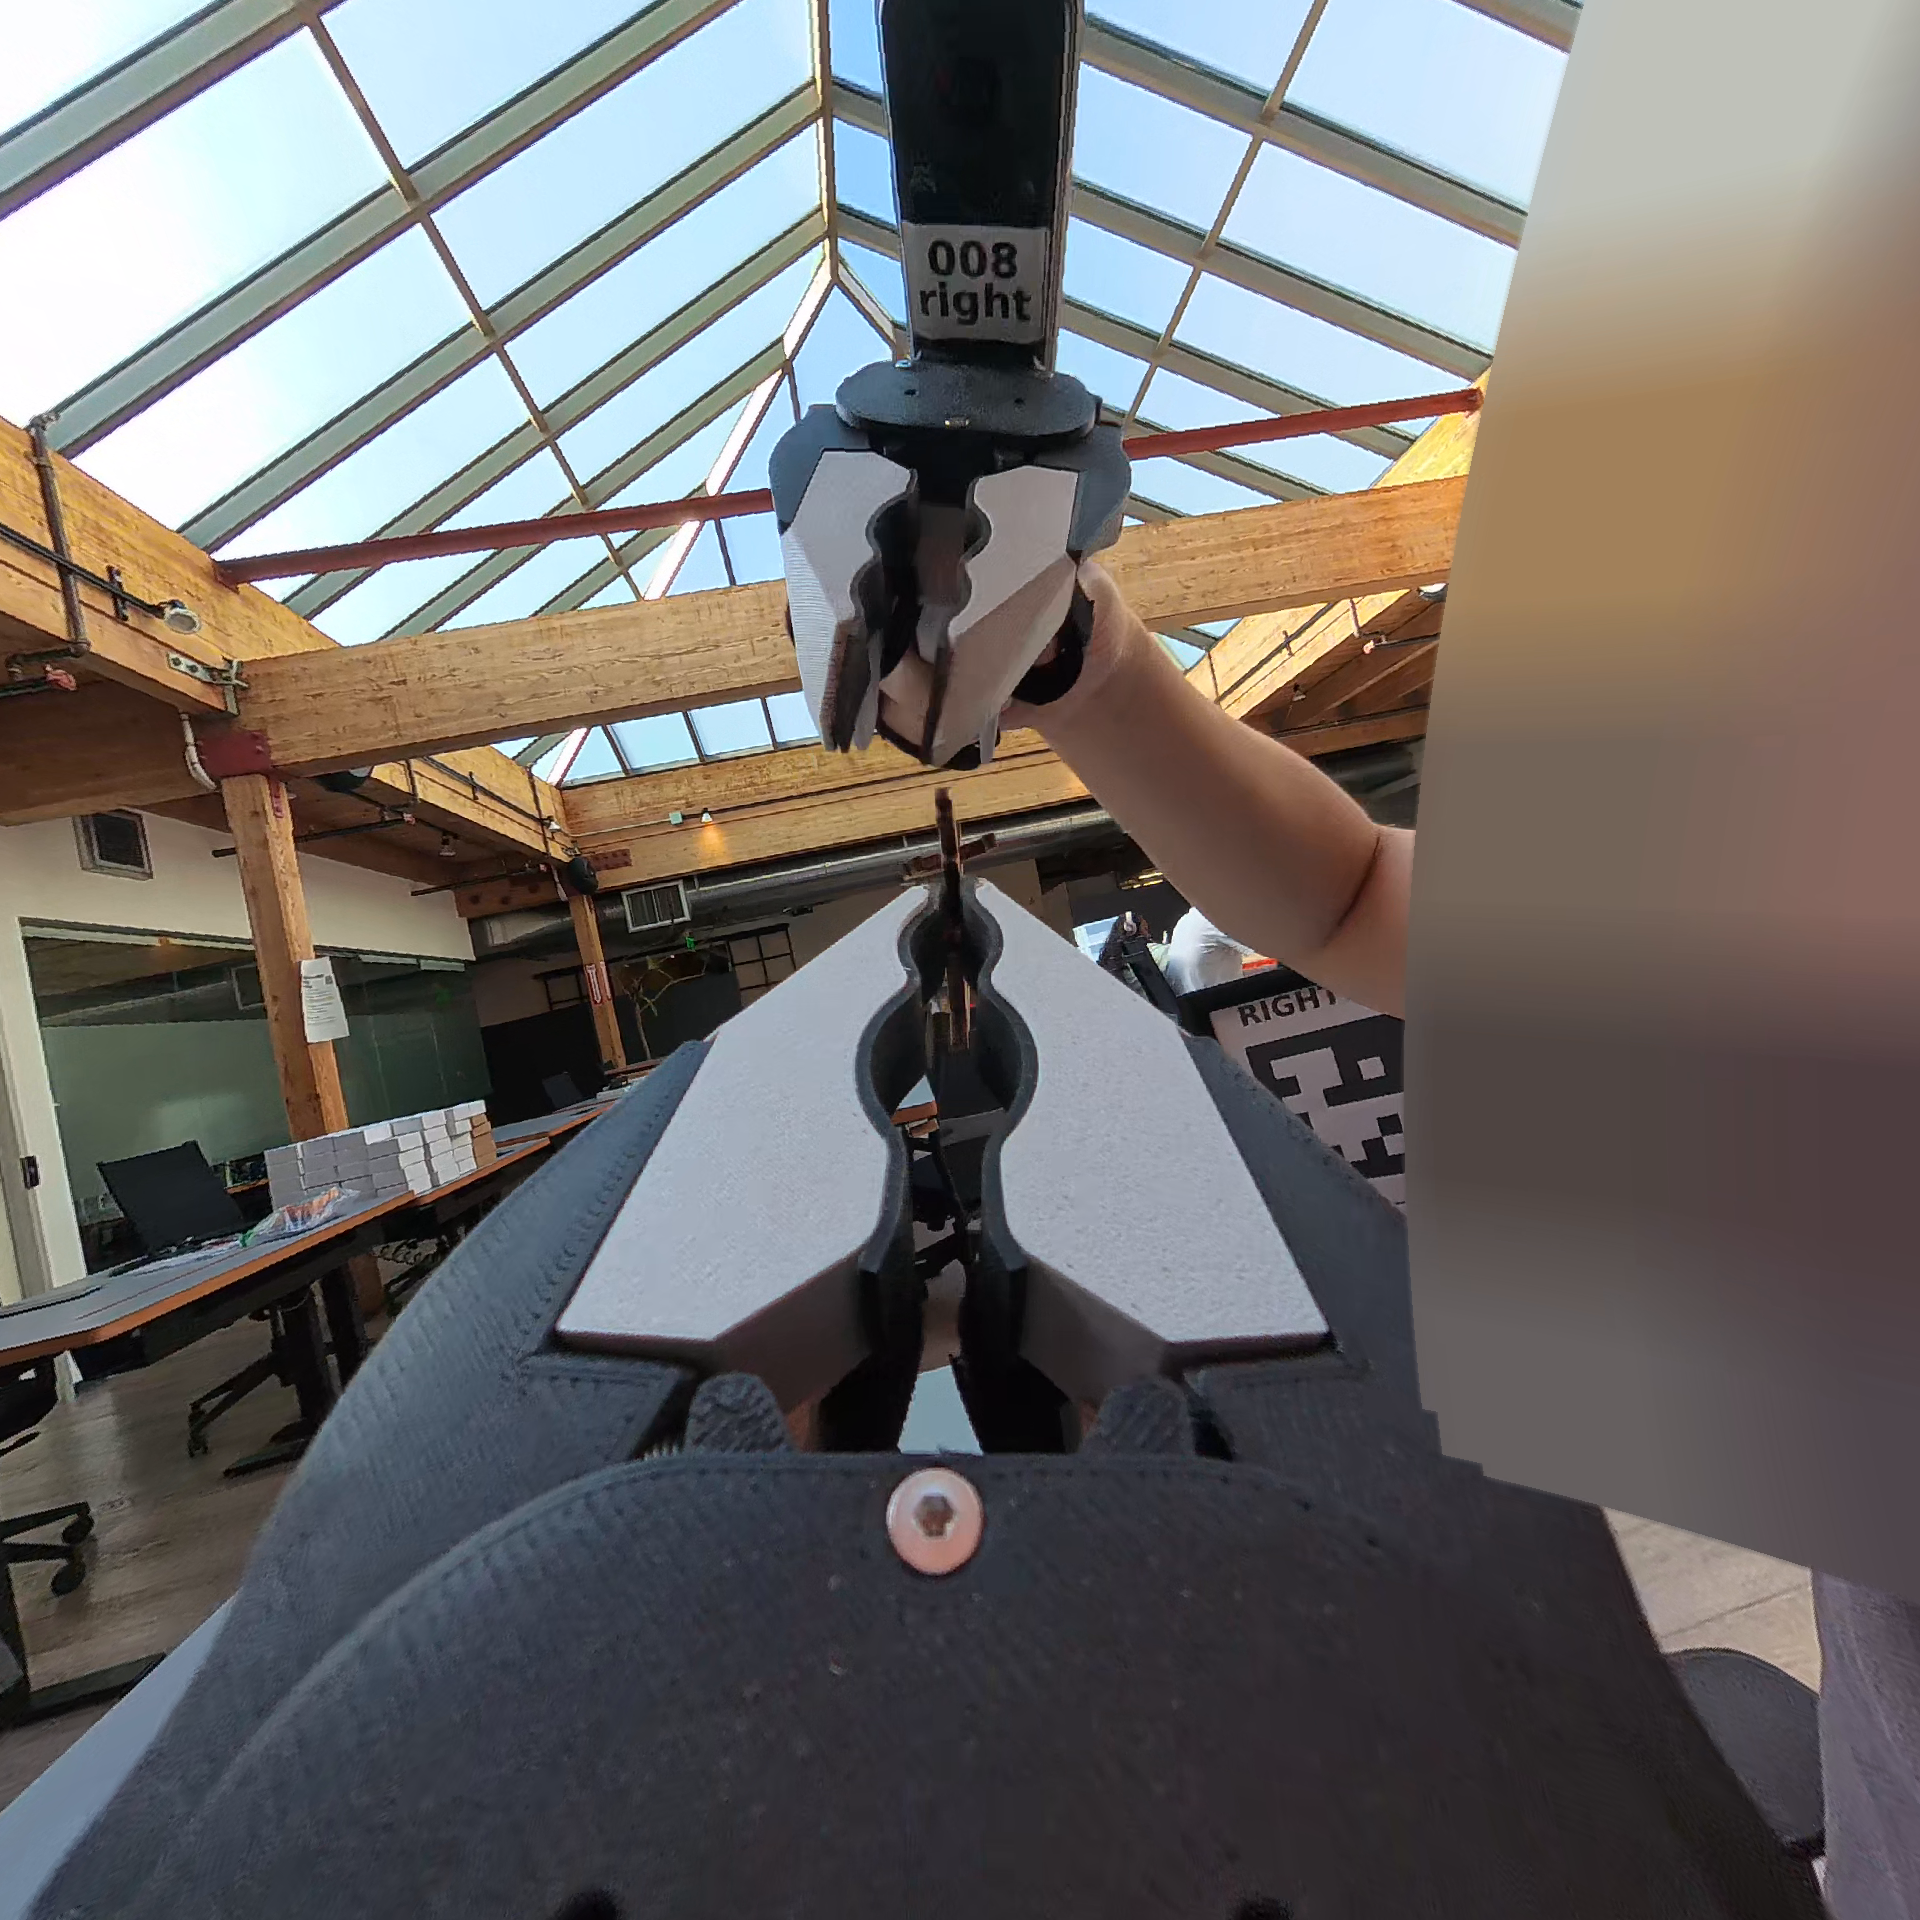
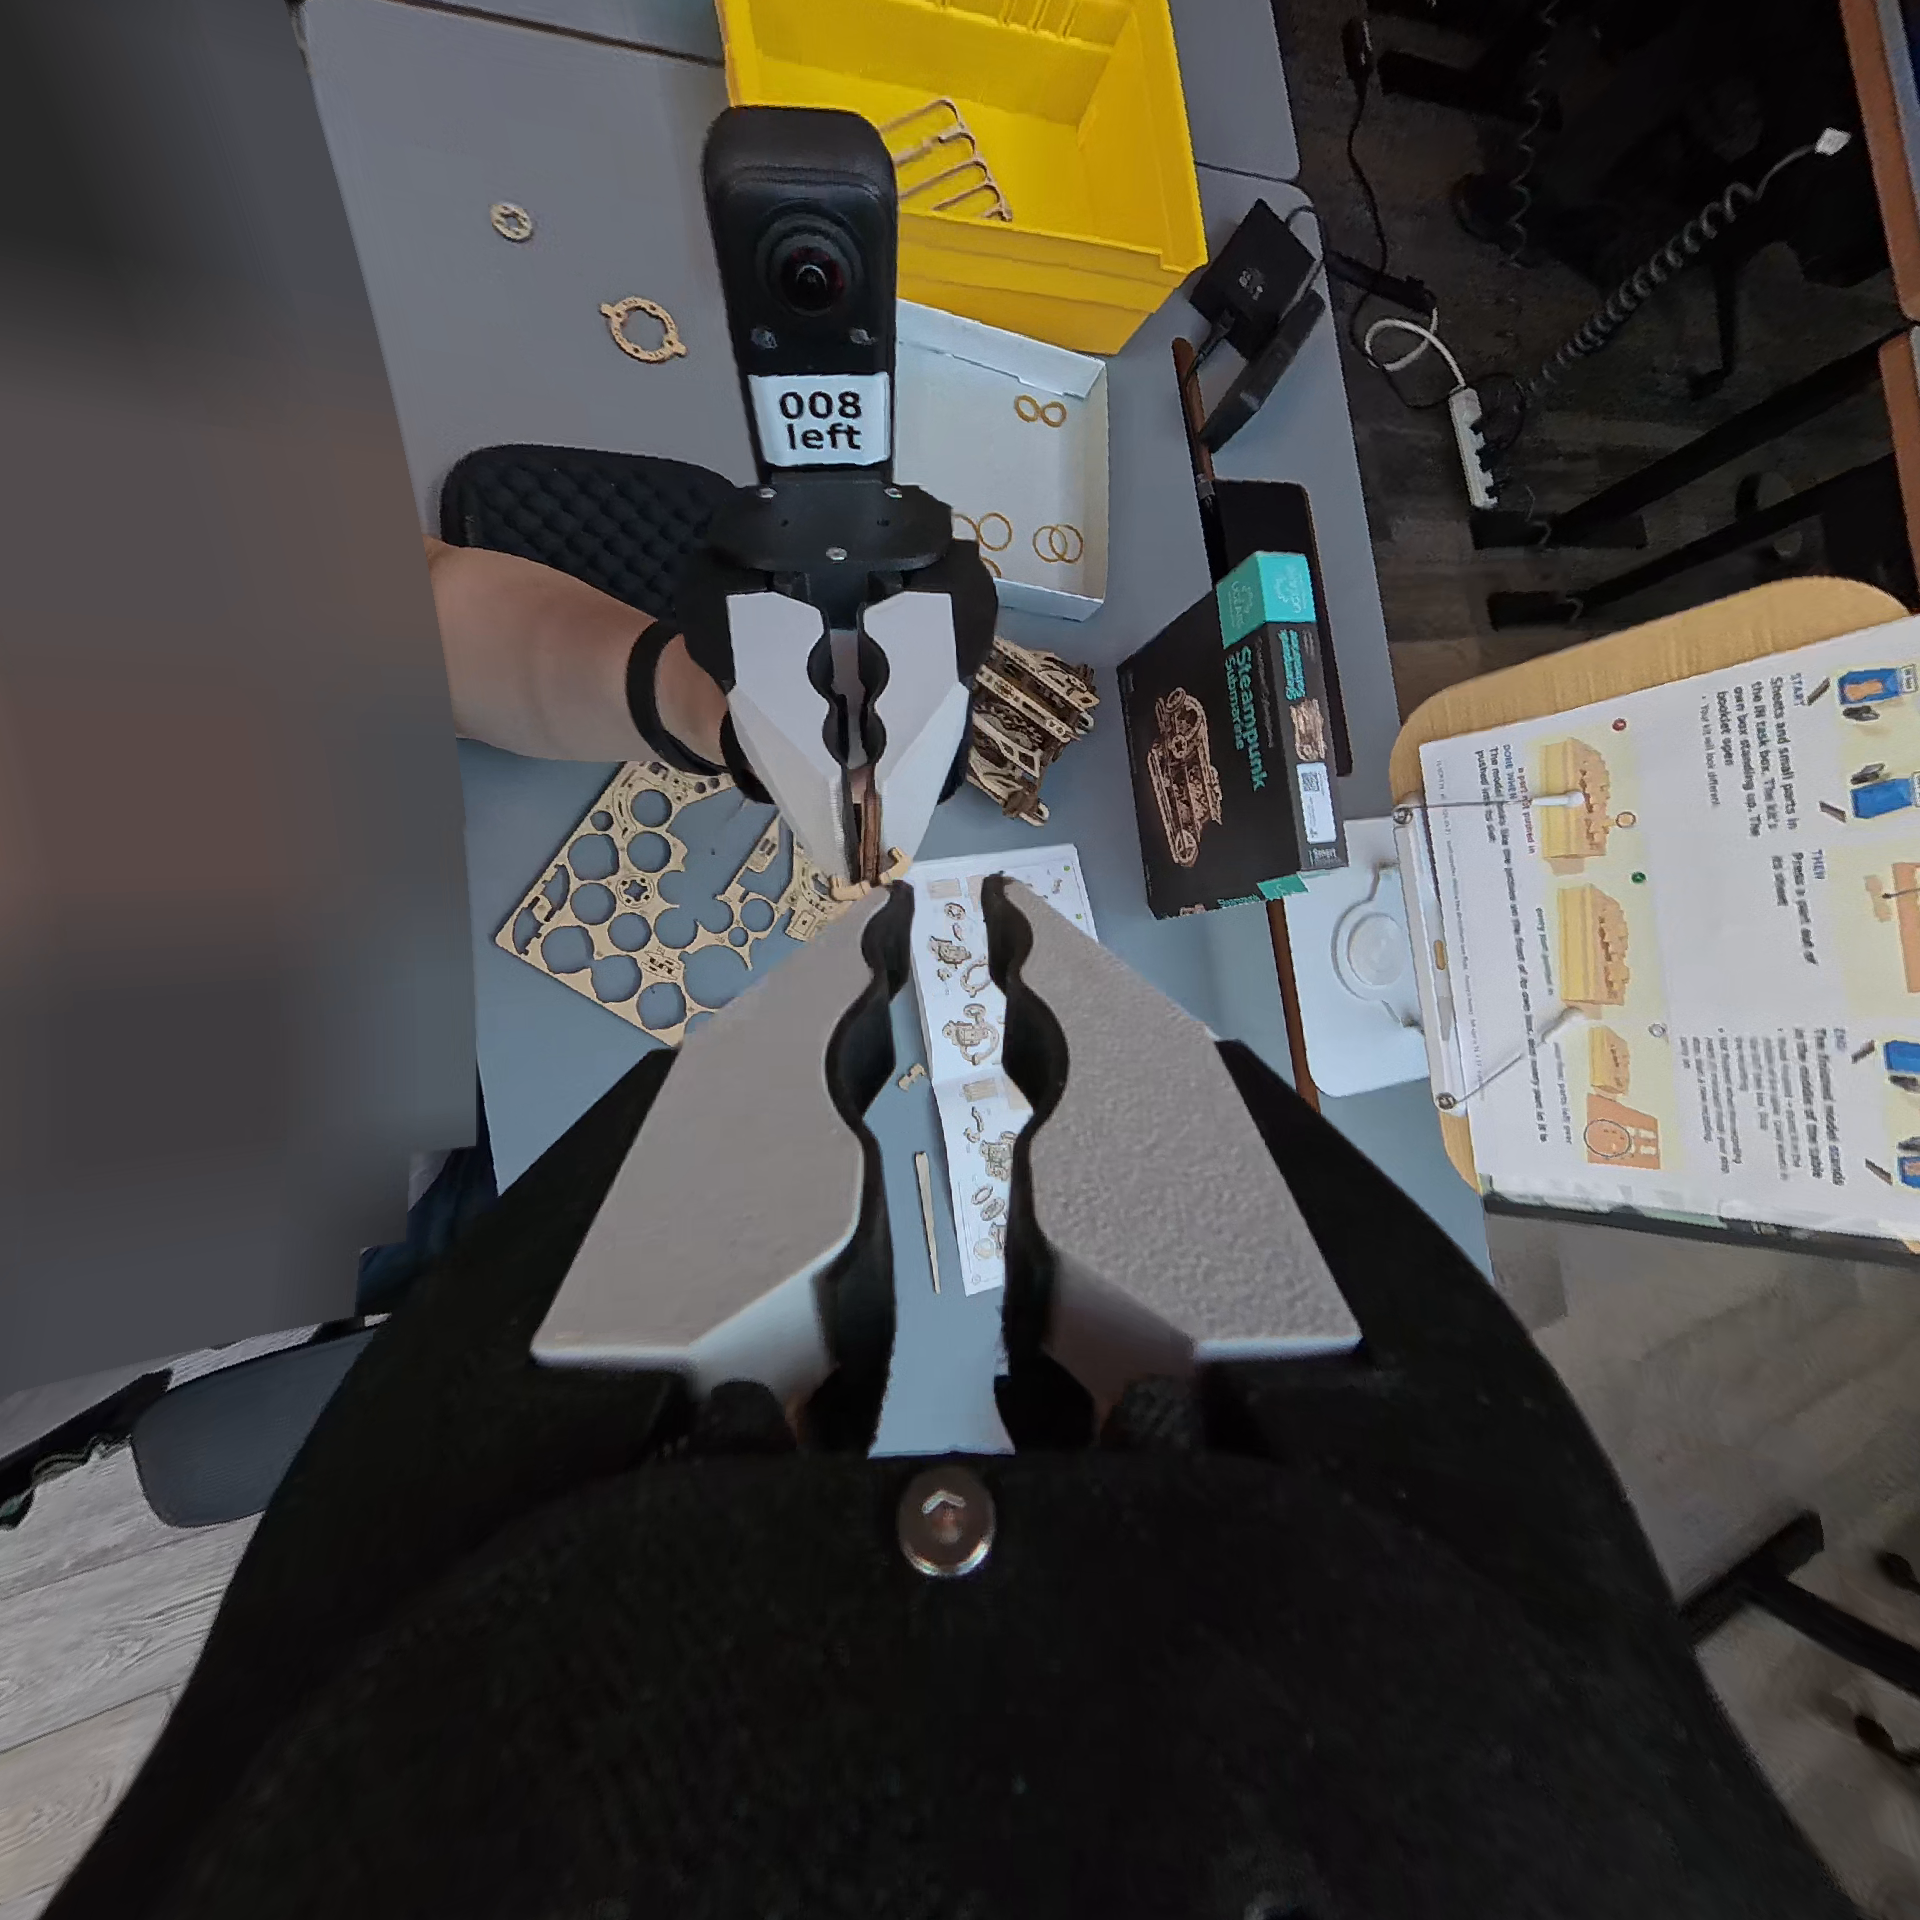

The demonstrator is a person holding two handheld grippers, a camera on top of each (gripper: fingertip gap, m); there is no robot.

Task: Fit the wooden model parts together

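In the left wrist view my left gripper (image 1: 951, 902) points up toward a skylight and is shut on a small wooden part (image 1: 948, 847), a thin strip with a short crosspiece that sticks out past the fingertips. My right gripper (image 1: 914, 743) hangs just above that part, jaws a little apart and empty. In the right wrist view my right gripper (image 2: 940, 896) looks down at the grey table (image 2: 520, 436), open, its tips almost touching the wooden part (image 2: 871, 868) held in the left gripper (image 2: 860, 844).
On the table lie a punched-out wooden sheet (image 2: 644, 914), a partly built wooden model (image 2: 1023, 717), a black kit box (image 2: 1231, 727), an instruction booklet (image 2: 966, 1039), a wooden stick (image 2: 928, 1216), a white tray (image 2: 1070, 395) and a yellow bin (image 2: 1039, 208). A clipboard sheet (image 2: 1683, 935) lies at right. Only a small space, under 4 cm, lies between the two pairs of fingers.
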